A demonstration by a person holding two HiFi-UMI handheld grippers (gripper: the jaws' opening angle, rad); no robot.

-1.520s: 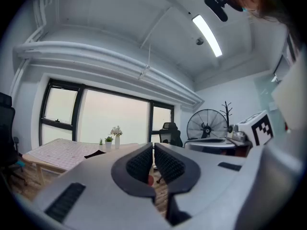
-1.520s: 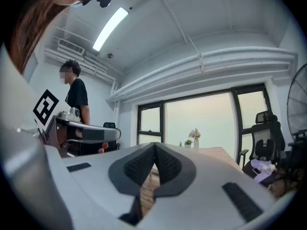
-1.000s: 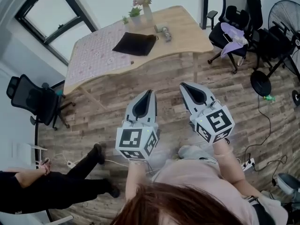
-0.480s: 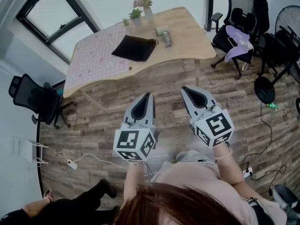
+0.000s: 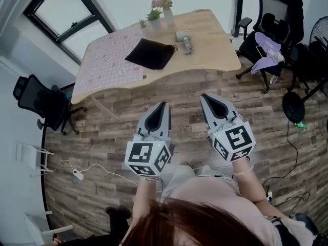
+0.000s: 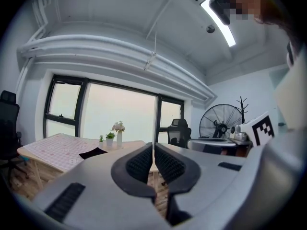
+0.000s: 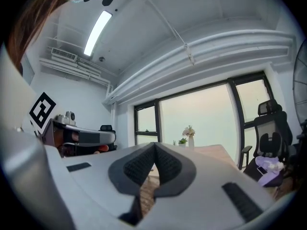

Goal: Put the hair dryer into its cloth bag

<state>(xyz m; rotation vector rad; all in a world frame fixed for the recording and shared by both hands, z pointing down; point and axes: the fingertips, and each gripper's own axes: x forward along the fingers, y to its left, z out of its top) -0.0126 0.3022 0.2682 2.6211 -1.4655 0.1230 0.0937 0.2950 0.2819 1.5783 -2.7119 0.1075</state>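
Step in hand, as judged: approach to the table (image 5: 218,47), with no grasp begun. Carry both grippers level toward the tabletop and halt short of its edge; spread no jaws before arrival. Aim 1 gripper at the bag (image 5: 150,53), flat on the table ahead of the left gripper (image 5: 163,104) tips and slightly to their left, well apart from them. Aim the other at the dryer (image 5: 184,38), ahead of the right gripper (image 5: 204,96) tips and a little to their left, likewise well apart, just beside the bag's right corner. Plan to pinch 1 lip of the bag mouth and lift it clear of the table before feeding the dryer in; side of the mouth too small here to tell, so confirm at close range first. Keep the 2 grippers from crossing on the way in. Left jaws: pressed together, pads meeting, nothing between, touching nothing. Right jaws: likewise closed pad to pad, empty, in free air above the floor (image 5: 113,132).
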